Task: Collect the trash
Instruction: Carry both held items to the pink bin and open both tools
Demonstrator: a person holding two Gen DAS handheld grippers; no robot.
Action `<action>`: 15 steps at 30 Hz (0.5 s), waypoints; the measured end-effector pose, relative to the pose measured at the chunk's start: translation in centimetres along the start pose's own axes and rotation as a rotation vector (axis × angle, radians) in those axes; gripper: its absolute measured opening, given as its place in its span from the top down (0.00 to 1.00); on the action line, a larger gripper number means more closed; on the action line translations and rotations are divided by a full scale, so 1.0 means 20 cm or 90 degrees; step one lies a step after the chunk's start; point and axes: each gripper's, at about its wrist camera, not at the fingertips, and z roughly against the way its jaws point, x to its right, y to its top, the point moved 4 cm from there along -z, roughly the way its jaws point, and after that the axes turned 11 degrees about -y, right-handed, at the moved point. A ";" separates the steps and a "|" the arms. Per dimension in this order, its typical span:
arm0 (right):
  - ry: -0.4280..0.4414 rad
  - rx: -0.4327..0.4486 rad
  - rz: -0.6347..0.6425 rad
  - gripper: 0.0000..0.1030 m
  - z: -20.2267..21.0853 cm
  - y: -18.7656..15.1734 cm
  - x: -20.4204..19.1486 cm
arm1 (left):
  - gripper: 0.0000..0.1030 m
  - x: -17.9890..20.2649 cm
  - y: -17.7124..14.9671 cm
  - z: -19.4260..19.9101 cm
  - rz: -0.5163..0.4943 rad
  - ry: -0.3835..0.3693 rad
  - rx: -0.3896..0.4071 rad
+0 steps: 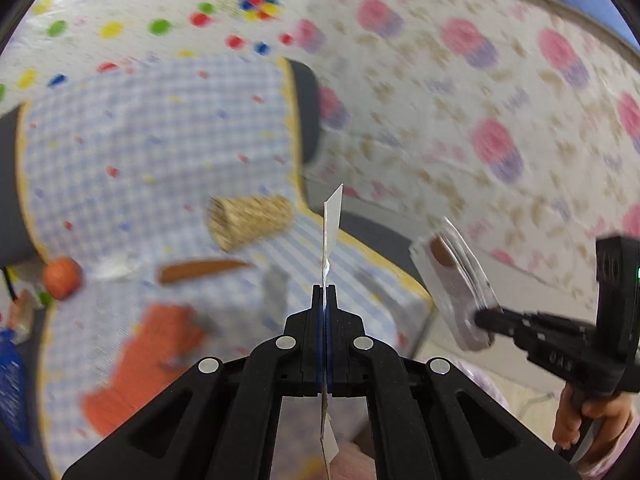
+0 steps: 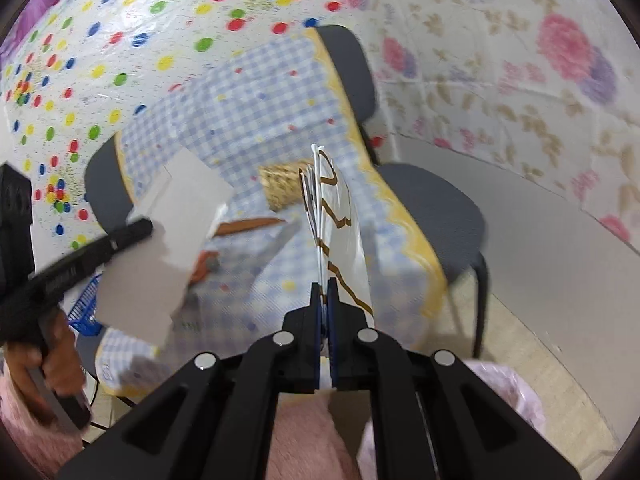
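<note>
My left gripper (image 1: 325,289) is shut on a thin grey card scrap (image 1: 332,220), seen edge-on above the table; the same scrap shows flat in the right wrist view (image 2: 160,256). My right gripper (image 2: 324,282) is shut on a white wrapper with brown markings (image 2: 340,216); it also shows in the left wrist view (image 1: 452,280), held off the table's right edge. Both are lifted above the blue checked tablecloth (image 1: 140,152).
On the table lie a woven cork-like cylinder (image 1: 250,218), a brown strip (image 1: 200,270), an orange ball (image 1: 62,278), an orange cloth (image 1: 148,364) and a white crumpled bit (image 1: 114,268). Grey chairs (image 2: 432,216) stand around. A blue basket (image 2: 86,304) is low left.
</note>
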 end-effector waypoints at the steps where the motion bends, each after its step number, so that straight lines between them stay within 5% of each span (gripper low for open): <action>1: -0.007 -0.007 -0.006 0.97 0.01 -0.03 0.03 | 0.99 0.05 -0.06 -0.05 0.002 -0.018 -0.013; 15: -0.126 -0.113 -0.118 0.96 0.12 -0.57 0.44 | 0.99 0.55 -0.44 -0.47 -0.043 -0.155 -0.141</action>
